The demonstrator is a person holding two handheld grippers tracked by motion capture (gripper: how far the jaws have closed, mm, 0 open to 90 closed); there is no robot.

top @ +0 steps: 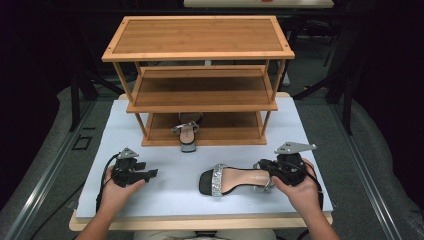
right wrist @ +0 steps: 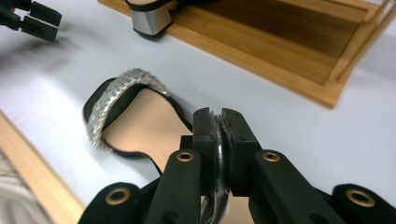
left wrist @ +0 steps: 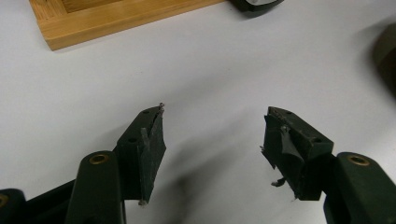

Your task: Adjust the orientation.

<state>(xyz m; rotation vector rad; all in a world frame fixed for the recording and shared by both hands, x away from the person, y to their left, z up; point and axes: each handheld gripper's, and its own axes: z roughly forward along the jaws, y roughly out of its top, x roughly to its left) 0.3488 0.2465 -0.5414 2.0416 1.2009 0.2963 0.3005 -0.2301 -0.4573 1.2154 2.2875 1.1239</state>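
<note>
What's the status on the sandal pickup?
Right gripper shut on the sandal's heel strap. Left gripper open over bare table. Sandal flat on table; second sandal on rack's bottom shelf. Path clear.

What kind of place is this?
Probably a staged test bench, not a home: a lone wooden shoe rack on a white table, dark framing around, and cabled tools handling a sandal.

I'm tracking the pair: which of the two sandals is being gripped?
The sandal on the table, its strap pinched by the right hand-held gripper. The other sandal sits untouched on the rack's bottom shelf.
</note>
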